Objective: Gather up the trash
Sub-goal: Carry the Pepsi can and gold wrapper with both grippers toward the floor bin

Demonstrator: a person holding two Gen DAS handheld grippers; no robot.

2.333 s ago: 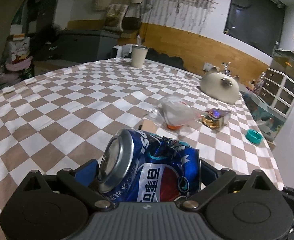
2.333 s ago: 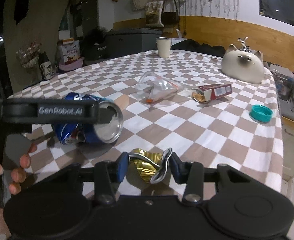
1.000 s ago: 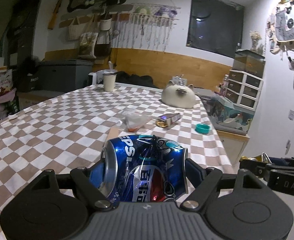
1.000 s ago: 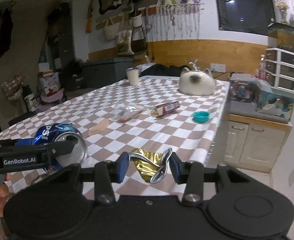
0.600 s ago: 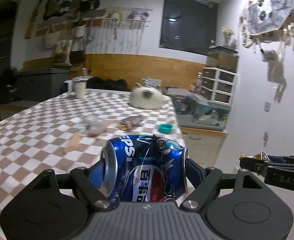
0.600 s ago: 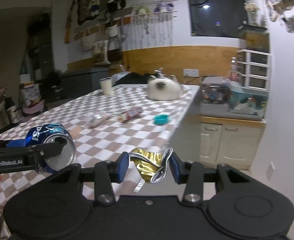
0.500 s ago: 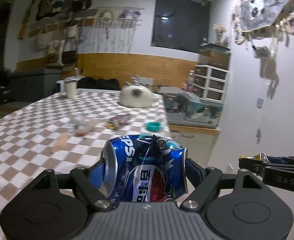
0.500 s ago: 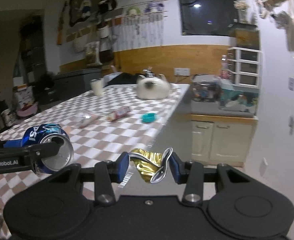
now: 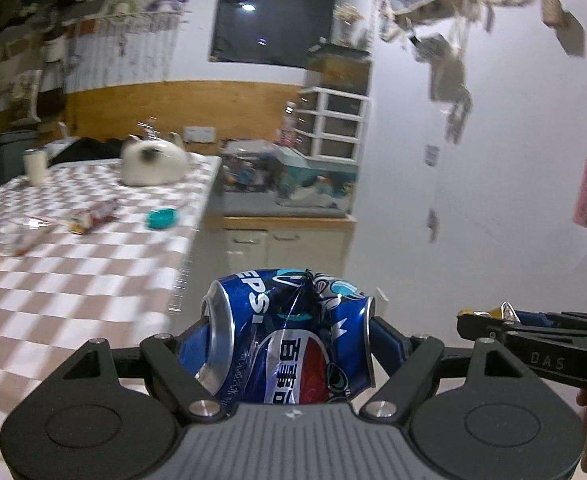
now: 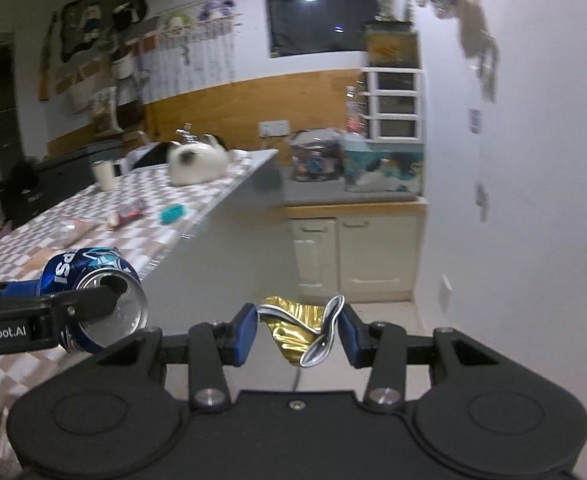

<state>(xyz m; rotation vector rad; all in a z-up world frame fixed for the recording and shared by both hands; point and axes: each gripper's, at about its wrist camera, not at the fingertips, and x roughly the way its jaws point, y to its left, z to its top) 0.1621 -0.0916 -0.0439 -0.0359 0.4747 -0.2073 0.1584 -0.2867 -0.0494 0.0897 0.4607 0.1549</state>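
My left gripper (image 9: 289,332) is shut on a dented blue Pepsi can (image 9: 289,336), held in the air beyond the table's right edge. The can also shows at the left of the right wrist view (image 10: 93,300). My right gripper (image 10: 299,328) is shut on a crushed gold can (image 10: 299,328); its tip shows at the right of the left wrist view (image 9: 489,314). More trash lies on the checkered table (image 9: 73,280): a red wrapper (image 9: 93,216), a clear plastic bag (image 9: 29,236) and a teal lid (image 9: 162,218).
A cat-shaped ceramic pot (image 9: 153,164) and a white cup (image 9: 35,166) stand at the table's far end. A cream cabinet (image 10: 357,248) with clutter on top and white drawers (image 9: 333,124) stand against the back wall. A white wall is on the right.
Both grippers have swung right, away from the table, each still holding its can. The table has slid to the left of both views and the cabinet and right wall have come into view.
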